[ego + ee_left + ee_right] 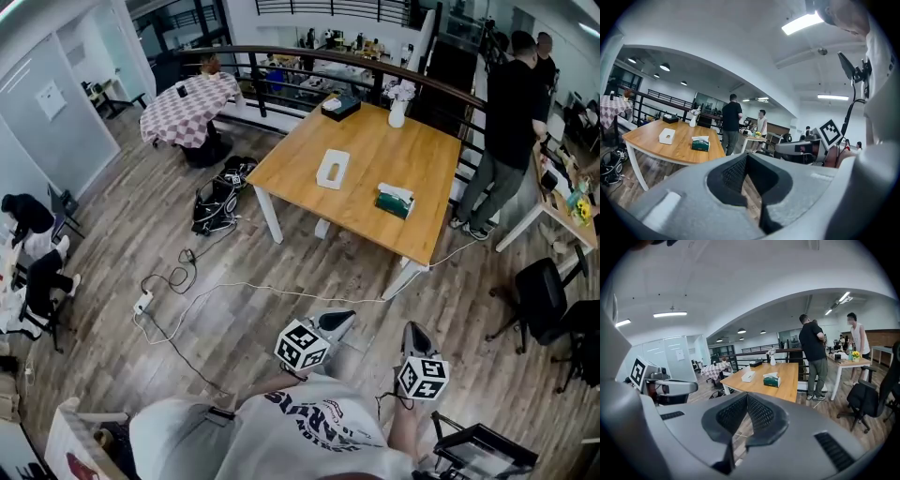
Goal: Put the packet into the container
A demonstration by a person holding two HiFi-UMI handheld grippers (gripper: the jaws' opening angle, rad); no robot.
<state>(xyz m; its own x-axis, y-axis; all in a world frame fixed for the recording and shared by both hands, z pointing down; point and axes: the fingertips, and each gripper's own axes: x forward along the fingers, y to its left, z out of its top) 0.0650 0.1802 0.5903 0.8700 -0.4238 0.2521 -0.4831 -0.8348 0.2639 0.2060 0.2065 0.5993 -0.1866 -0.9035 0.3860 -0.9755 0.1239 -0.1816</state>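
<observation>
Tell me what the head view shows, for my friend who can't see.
A person stands on a wood floor holding a left hand-held gripper and a right hand-held gripper out in front, both shut. Ahead is a wooden table with a white box and a green tissue packet; a person in black stands at its right.

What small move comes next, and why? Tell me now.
Probably step toward the wooden table. The green packet and the white box, likely the container, lie on it, far beyond the left gripper and the right gripper, whose fingers are together with nothing between them.
</observation>
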